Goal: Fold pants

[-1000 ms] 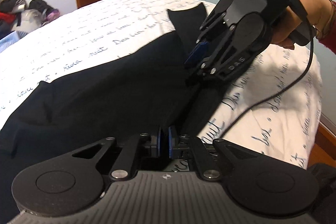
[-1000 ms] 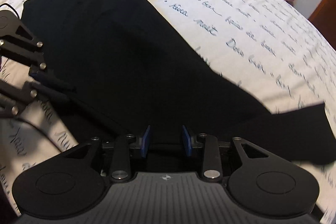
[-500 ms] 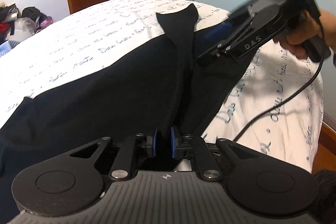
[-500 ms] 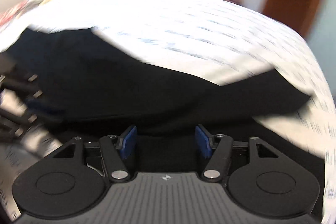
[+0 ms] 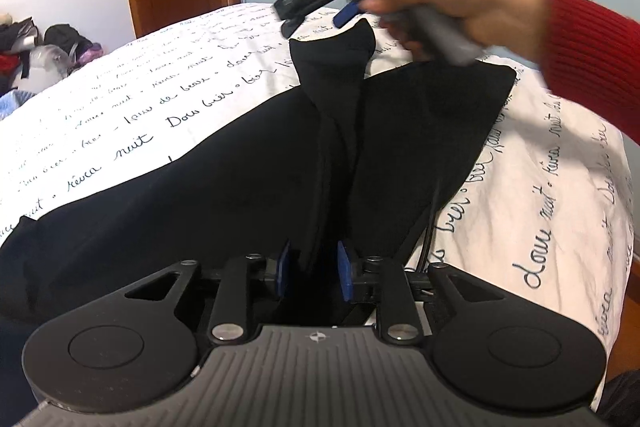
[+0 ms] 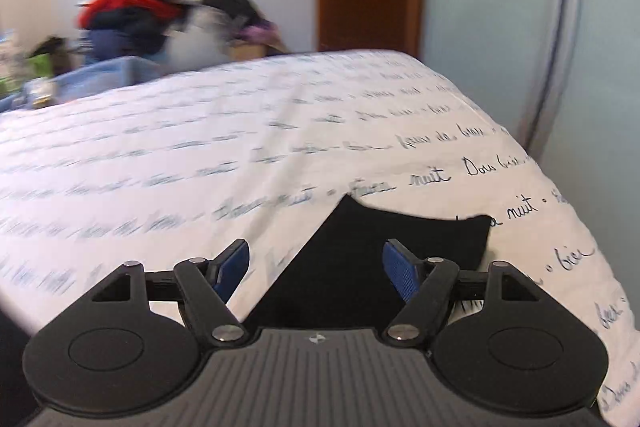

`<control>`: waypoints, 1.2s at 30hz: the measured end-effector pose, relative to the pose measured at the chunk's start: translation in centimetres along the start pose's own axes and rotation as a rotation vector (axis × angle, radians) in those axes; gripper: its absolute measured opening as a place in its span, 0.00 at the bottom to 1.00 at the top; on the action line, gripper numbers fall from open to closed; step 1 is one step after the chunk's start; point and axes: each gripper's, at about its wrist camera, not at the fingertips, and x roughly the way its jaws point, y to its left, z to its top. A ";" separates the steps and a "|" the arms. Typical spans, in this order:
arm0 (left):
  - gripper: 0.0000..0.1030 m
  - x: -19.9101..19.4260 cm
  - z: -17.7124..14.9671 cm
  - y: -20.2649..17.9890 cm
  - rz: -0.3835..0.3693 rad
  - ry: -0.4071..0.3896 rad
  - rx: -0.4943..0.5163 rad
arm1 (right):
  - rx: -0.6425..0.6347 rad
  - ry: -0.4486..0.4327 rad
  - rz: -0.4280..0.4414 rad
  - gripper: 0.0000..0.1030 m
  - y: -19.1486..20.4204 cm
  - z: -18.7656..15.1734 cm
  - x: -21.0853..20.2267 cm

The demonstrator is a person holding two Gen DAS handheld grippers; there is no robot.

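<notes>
across a white bed cover (image 5: 120, 115) printed with handwriting, black pants (image 5: 240, 187) lie spread, their hem ends toward twelve o'clock in the left wrist view. both sets of jaws have just been opening: the left gripper (image 5: 312, 273), pinched on a ridge of cloth a second ago, now stands slightly parted with that ridge loose between its blue pads, while the right gripper (image 6: 316, 267), spread wide and holding nothing, has swung up off the fabric toward one o'clock. that reads as one fold released, the next grasp pending. from the right wrist, a leg end lies just under and ahead of its jaws.
</notes>
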 end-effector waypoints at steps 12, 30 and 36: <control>0.25 0.6 0.8 -0.1 -0.024 0.000 -0.004 | 0.017 0.118 -0.172 0.43 1.2 0.7 8.4; 0.11 -0.4 -0.1 -0.9 -0.022 -0.044 0.063 | 0.464 -0.197 0.035 0.05 -14.0 -7.3 -9.5; 0.12 0.5 0.2 -1.3 0.000 -0.018 0.095 | 0.675 -0.123 0.078 0.07 -18.6 -12.7 -9.4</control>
